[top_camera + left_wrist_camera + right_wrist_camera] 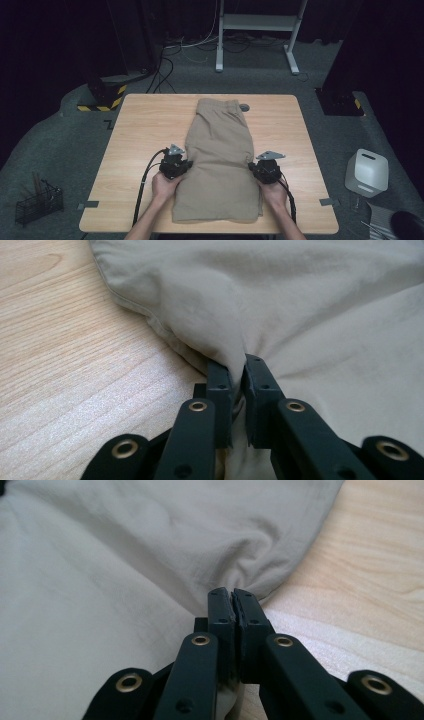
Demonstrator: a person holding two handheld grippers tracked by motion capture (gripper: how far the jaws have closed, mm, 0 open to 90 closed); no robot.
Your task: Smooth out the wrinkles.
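Note:
A pair of khaki shorts lies lengthwise on the wooden table, waistband at the far end. My left gripper sits at the cloth's left edge. In the left gripper view it is shut on a pinched fold of the shorts, with cloth bunched between the jaws. My right gripper is at the right edge. In the right gripper view it is shut, and the shorts pucker at its tips beside bare table.
A small grey disc lies on the table by the waistband. Grey tape tabs mark the near corners. On the floor stand a white box at the right, a wire basket at the left, and a metal stand behind.

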